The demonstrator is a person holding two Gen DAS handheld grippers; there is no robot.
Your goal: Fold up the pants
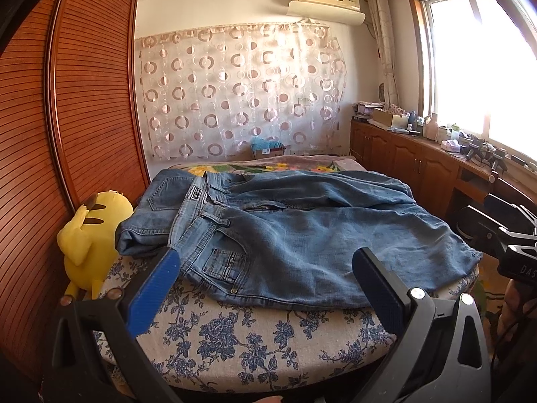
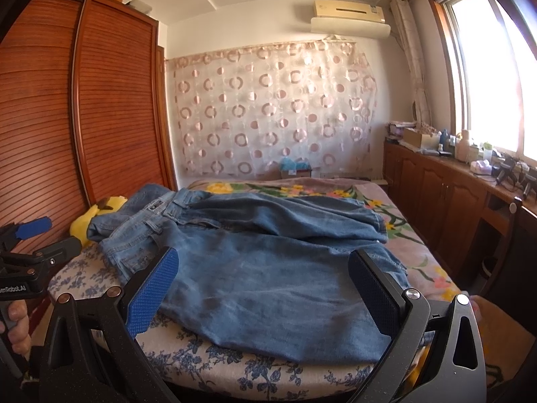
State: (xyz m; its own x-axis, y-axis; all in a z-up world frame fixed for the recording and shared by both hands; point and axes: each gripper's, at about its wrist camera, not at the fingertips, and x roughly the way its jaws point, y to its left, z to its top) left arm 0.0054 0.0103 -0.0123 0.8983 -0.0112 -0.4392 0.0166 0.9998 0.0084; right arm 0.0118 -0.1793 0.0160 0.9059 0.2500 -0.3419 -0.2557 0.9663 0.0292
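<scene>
Blue denim pants (image 1: 285, 235) (image 2: 268, 268) lie spread across the foot of a bed, waistband at the left and legs running right, one leg lying over the other. My left gripper (image 1: 265, 288) hovers open just before the near edge of the pants, by the pocket, nothing between its blue pads. My right gripper (image 2: 265, 288) is open too, held over the near leg part. The right gripper shows at the right edge of the left wrist view (image 1: 503, 235). The left gripper shows at the left edge of the right wrist view (image 2: 30, 235), held by a hand (image 2: 15, 332).
A yellow plush toy (image 1: 90, 238) sits at the bed's left edge against a wooden wardrobe (image 1: 67, 117). The bed (image 1: 255, 346) has a blue-flowered cover. Wooden cabinets (image 1: 412, 161) with clutter on top run under the window at right. A box (image 1: 268, 149) stands behind the bed.
</scene>
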